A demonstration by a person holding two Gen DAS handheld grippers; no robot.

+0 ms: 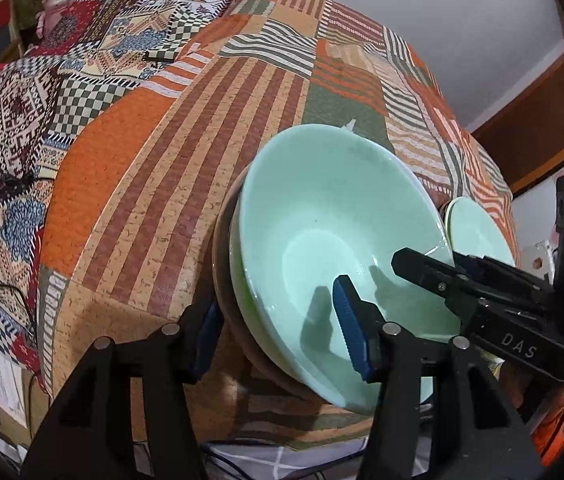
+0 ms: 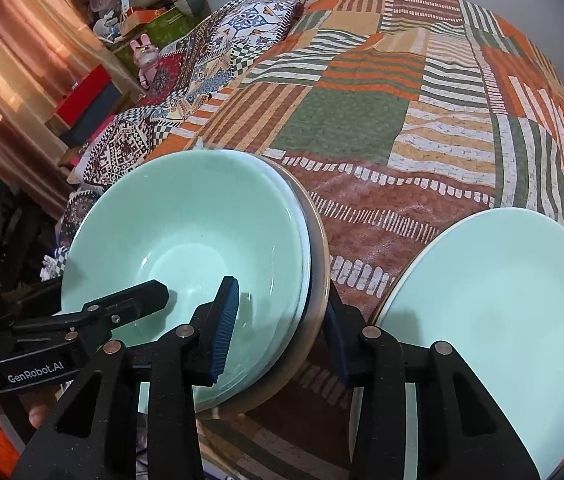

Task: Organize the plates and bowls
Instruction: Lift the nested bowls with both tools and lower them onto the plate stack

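Observation:
A stack of mint green bowls [image 1: 322,216] sits on the patchwork bedspread, with a brown bowl at the bottom; it also shows in the right wrist view [image 2: 186,216]. My left gripper [image 1: 278,320] straddles the stack's left rim, one pad inside the top bowl, one outside. My right gripper [image 2: 282,328] straddles the stack's right rim the same way. Both look closed onto the rim. A stack of mint green plates [image 2: 498,320] lies to the right, seen small in the left wrist view [image 1: 478,228].
The patchwork bedspread [image 2: 362,120] stretches far behind the dishes. A patterned pillow [image 1: 130,40] lies at the back left. Boxes, a pink toy rabbit [image 2: 144,54] and a curtain stand beyond the bed's left side. Cables hang at the near edge.

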